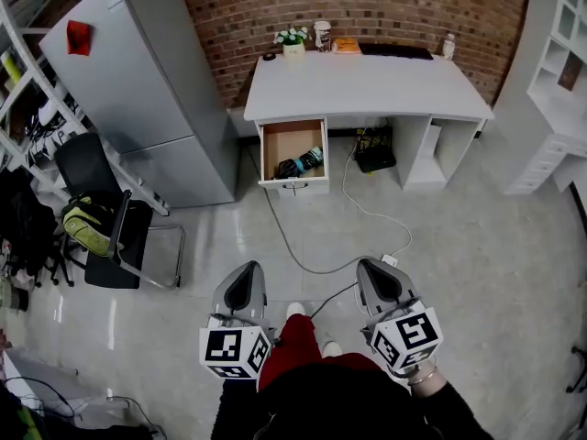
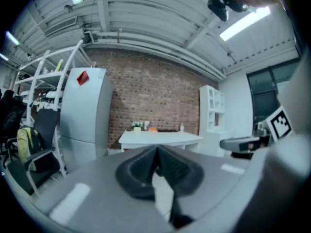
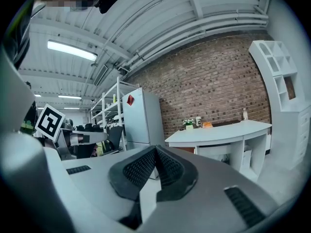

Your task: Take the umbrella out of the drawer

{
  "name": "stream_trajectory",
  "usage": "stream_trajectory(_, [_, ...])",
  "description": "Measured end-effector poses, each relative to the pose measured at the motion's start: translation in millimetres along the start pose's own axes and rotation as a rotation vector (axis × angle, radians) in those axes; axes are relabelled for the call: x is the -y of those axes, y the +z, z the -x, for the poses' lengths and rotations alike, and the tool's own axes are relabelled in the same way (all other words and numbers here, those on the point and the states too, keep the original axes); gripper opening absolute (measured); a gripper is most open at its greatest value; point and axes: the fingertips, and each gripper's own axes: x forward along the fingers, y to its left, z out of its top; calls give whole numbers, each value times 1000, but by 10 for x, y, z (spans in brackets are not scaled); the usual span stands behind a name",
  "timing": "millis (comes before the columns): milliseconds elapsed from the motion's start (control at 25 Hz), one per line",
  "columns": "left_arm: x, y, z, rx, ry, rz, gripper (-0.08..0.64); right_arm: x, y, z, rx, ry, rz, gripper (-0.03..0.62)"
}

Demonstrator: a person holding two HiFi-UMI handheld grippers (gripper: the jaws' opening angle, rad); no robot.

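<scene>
A folded dark and teal umbrella (image 1: 301, 163) lies in the open wooden drawer (image 1: 292, 141) at the left of the white desk (image 1: 362, 85), far ahead of me. My left gripper (image 1: 244, 285) and right gripper (image 1: 378, 280) hang side by side near my body, well short of the drawer. Both are shut with nothing between their pads. The left gripper view shows its pads (image 2: 156, 166) closed together, with the desk (image 2: 158, 138) small in the distance. The right gripper view shows shut pads (image 3: 155, 164) and the desk (image 3: 218, 132) to the right.
A grey fridge (image 1: 147, 81) stands left of the desk. A black chair with a yellow-green bag (image 1: 87, 223) sits at the left. A white cable (image 1: 353, 204) and power strip trail over the floor between me and the desk. White shelving (image 1: 559, 71) lines the right wall.
</scene>
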Motion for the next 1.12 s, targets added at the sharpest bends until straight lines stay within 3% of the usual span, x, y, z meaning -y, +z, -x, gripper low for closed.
stream_trajectory(600, [-229, -16, -739, -17, -43, 9, 3, 322, -2, -595, -30, -27, -24, -2])
stream_trajectory(1120, [-1134, -155, -1895, -95, -111, 53, 4, 386, -56, -2039, -121, -43, -43, -2])
